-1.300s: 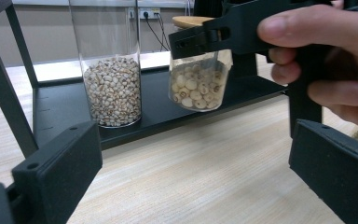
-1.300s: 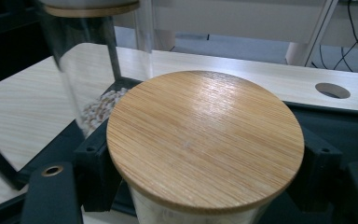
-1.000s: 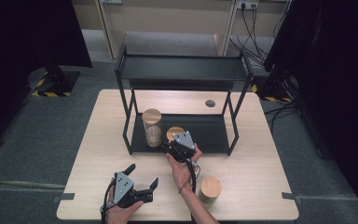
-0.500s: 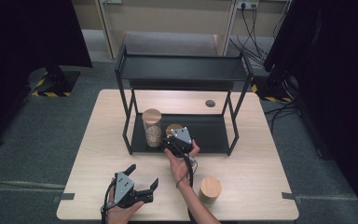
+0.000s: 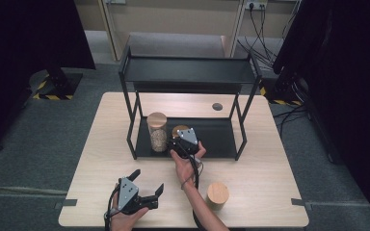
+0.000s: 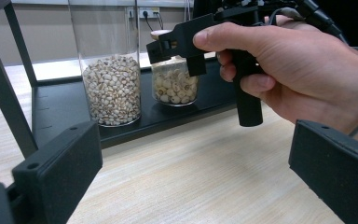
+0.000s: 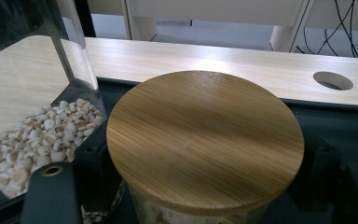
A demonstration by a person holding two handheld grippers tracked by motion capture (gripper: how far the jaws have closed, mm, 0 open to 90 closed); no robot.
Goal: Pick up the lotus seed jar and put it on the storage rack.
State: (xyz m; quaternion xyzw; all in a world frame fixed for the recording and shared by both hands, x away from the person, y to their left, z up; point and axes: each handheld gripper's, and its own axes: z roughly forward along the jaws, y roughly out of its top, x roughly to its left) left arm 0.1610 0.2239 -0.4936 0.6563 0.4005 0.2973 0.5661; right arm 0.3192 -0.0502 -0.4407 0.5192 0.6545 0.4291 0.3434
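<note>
Gripping short jar (image 6: 175,86): right tool (image 5: 179,140); lid grain (image 7: 205,140) close-up.

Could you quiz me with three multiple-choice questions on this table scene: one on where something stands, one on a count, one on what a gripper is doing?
1. Where does the short jar stand?
A. on the rack's lower shelf
B. on the rack's top shelf
C. on the floor

2. How many wooden-lidded jars are in the high view?
A. one
B. three
C. five

3. What is the right gripper doing?
A. lying on the table
B. clamping the short jar
C. holding a cable

Answers:
1 A: it stands on the black lower shelf beside the tall jar.
2 B: two on the shelf, a third jar on the table.
3 B: its jaws hug the jar below the lid.
</note>
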